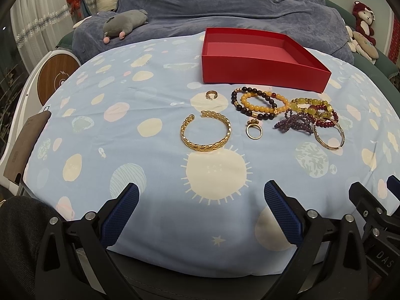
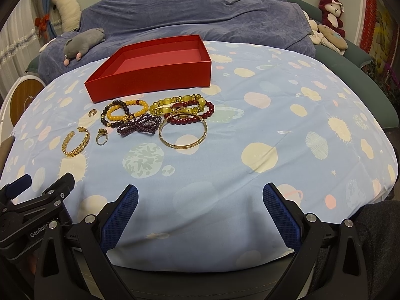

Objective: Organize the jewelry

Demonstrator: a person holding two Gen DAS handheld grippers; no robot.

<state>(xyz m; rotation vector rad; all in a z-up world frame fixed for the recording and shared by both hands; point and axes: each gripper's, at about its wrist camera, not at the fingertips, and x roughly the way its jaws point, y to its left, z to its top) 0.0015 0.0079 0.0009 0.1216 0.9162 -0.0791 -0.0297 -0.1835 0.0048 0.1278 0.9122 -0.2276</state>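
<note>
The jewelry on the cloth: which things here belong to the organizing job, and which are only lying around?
Belong to the job:
red box, empty
gold cuff bracelet
two gold rings
beaded bracelets
thin gold bangle
left gripper and right gripper, both open

Just lying about:
grey plush toy
red plush toy
blue blanket

The box (image 1: 262,57) sits behind the bracelets (image 1: 287,110), with the cuff (image 1: 205,133) left of them.
</note>
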